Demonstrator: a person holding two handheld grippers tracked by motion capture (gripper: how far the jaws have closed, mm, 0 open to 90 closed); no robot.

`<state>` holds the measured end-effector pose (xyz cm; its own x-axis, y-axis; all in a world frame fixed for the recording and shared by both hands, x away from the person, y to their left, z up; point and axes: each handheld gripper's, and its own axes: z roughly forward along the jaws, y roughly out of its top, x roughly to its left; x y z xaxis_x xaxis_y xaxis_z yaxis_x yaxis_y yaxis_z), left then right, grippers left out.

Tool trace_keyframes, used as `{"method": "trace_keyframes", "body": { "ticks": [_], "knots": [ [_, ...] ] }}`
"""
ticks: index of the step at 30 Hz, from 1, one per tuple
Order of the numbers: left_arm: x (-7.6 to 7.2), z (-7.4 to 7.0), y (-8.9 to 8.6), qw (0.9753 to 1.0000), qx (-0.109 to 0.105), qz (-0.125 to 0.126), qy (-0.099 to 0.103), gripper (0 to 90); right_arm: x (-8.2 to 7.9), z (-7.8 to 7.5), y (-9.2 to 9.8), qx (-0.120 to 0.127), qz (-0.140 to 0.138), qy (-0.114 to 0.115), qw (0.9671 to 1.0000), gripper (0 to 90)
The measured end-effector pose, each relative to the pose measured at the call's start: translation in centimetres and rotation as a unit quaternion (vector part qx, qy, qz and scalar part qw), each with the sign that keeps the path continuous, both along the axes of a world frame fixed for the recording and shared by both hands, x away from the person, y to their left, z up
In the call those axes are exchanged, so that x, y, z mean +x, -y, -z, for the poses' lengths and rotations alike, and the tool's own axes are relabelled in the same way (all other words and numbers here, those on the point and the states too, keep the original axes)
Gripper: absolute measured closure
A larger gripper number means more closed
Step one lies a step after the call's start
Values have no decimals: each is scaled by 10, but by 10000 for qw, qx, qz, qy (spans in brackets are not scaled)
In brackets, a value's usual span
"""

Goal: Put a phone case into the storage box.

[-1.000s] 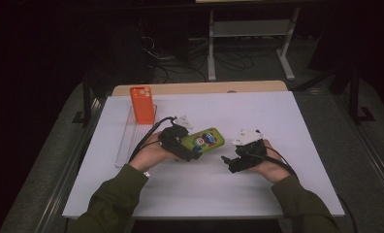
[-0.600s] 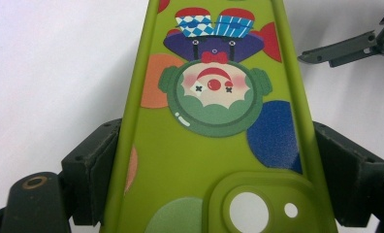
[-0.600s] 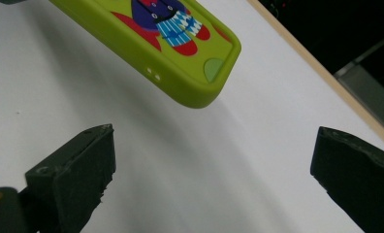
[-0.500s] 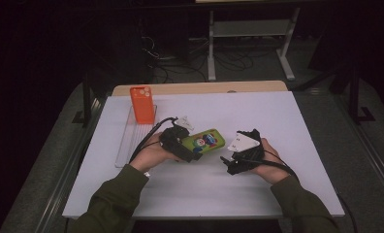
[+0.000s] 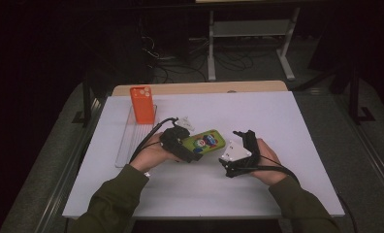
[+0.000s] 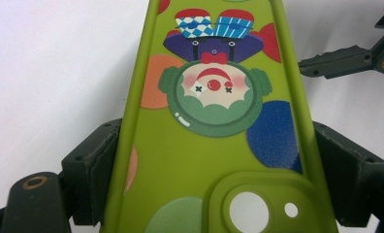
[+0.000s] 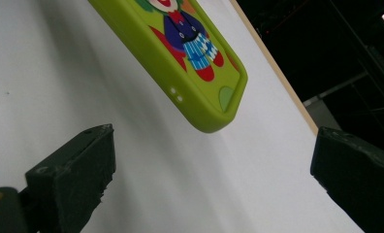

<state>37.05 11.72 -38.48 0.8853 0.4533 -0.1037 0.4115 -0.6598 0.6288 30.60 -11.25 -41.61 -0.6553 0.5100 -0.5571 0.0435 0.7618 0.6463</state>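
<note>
A lime-green phone case [image 5: 207, 141] printed with a clown lies just above the white table, camera cut-out toward my left hand. My left gripper [image 5: 183, 144] is shut on its near end. In the left gripper view the case [image 6: 214, 111] runs up between both pads [image 6: 90, 167], and the gripper [image 6: 219, 184] clamps its long edges. My right gripper [image 5: 233, 151] sits just right of the case's free end, open and not touching it. In the right gripper view its jaws stand wide apart around bare table [image 7: 214, 184], with the case [image 7: 180, 53] ahead and above.
An orange phone case [image 5: 142, 104] stands upright at the far end of a clear tray [image 5: 129, 141] on the table's left. The white table top [image 5: 277, 116] is bordered by a wooden strip at the back. Cables trail from both grippers.
My right gripper has tilted and edged slightly toward the free end of the green case. The left gripper and the case have stayed put.
</note>
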Motion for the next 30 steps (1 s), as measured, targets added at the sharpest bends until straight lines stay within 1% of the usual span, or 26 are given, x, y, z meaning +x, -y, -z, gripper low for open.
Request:
{"method": "trace_keyframes", "body": {
  "ticks": [3, 4, 5, 7, 12, 15, 16, 17, 18, 21, 22, 23, 24, 25, 26, 27, 28, 30],
  "knots": [
    [0, 0, 0, 10000, 25, 9, 20, 150, -2, 1, -2, -108, -45, 145, 9998, 18],
    [-1, 0, 1, 10000, -8, -20, 13, 150, -3, 1, -3, -133, -62, 163, 9998, 18],
    [0, 0, 1, 10000, 38, 22, 12, 150, -3, 1, -4, -183, -80, 217, 9996, 18],
    [-1, 1, 1, 10000, 17, -8, -47, 150, -5, 1, -5, -231, -109, 299, 9992, 18],
    [-2, 1, 2, 10000, 6, -25, -42, 150, -8, 3, -9, -364, -165, 468, 9981, 18],
    [-2, 1, 3, 10000, 20, -18, -27, 150, -9, 4, -11, -492, -166, 620, 9967, 18],
    [-2, 1, 2, 10000, 55, 18, -21, 151, -10, 4, -11, -513, -189, 642, 9964, 18],
    [-1, 1, 2, 9999, 87, 67, -18, 151, -10, 4, -12, -545, -213, 713, 9957, 18],
    [-2, 1, 3, 10000, 66, 57, -23, 150, -11, 5, -12, -564, -216, 741, 9954, 18],
    [-2, 1, 3, 10000, 60, 60, -16, 150, -11, 5, -13, -738, -287, 945, 9924, 18],
    [-2, 1, 3, 10000, 17, 24, -22, 150, -10, 5, -13, -909, -381, 1071, 9894, 18],
    [-2, 1, 4, 10000, 7, 14, -17, 150, -11, 6, -13, -872, -369, 1071, 9897, 18],
    [-3, 1, 4, 10000, -2, -2, 0, 150, -11, 6, -14, -908, -382, 1104, 9890, 18],
    [-2, 0, 3, 10000, 51, 36, 17, 151, -12, 7, -14, -936, -396, 1139, 9883, 18],
    [-1, 0, 2, 9999, 123, 100, 44, 151, -12, 7, -15, -988, -428, 1175, 9872, 18],
    [-1, -1, 2, 9998, 137, 99, 49, 151, -13, 8, -15, -1087, -452, 1231, 9854, 18],
    [-2, 0, 4, 10000, 27, 7, 22, 151, -14, 9, -17, -1053, -442, 1258, 9855, 18],
    [-2, -1, 4, 10000, 23, 16, 23, 151, -15, 10, -18, -1166, -493, 1383, 9823, 18]
  ]
}}
